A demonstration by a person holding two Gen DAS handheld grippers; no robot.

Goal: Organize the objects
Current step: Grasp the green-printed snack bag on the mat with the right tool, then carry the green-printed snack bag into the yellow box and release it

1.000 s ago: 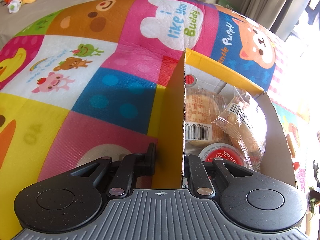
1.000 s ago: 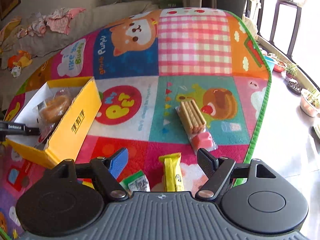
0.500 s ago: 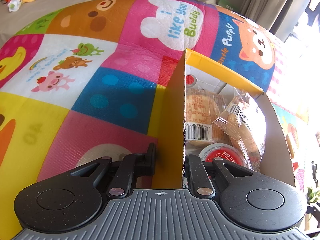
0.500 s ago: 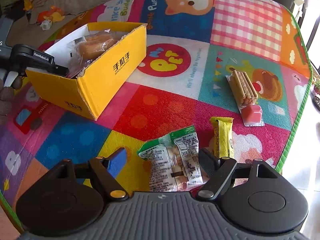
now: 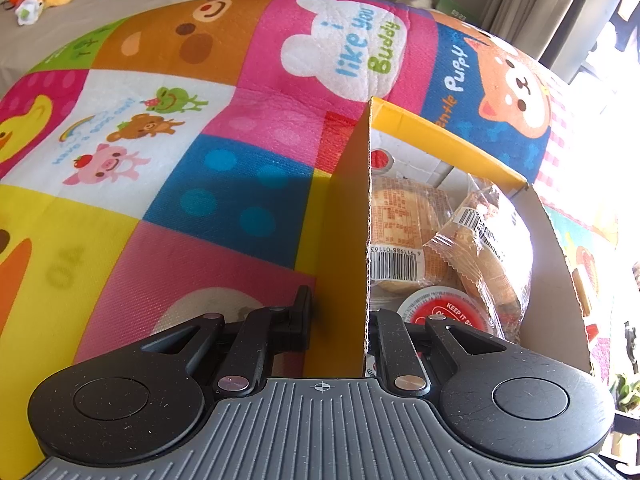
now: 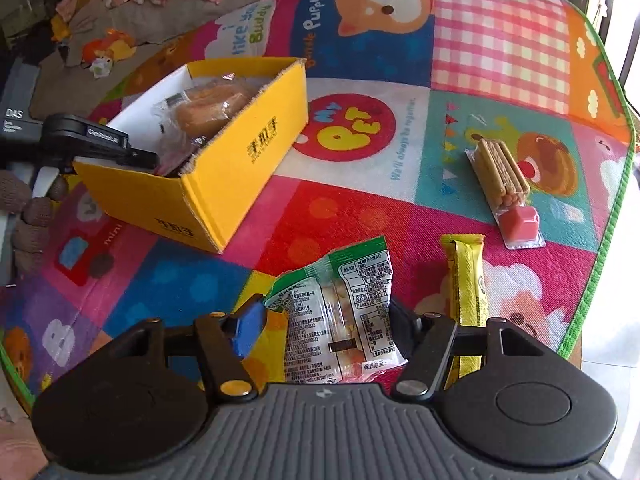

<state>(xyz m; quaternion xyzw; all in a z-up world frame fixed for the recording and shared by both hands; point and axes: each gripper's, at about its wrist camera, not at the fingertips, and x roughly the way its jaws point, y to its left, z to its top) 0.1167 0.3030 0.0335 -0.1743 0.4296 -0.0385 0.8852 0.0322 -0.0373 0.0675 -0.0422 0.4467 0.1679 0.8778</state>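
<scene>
near the left edge of the play mat, the yellow box sits with wrapped buns and a red-lidded cup inside; the left gripper has its fingers clamped on the box's near wall. toward the mat's near edge, the right gripper holds its fingers apart around a green snack packet, with a yellow bar just beside and a biscuit-stick pack farther off.
</scene>
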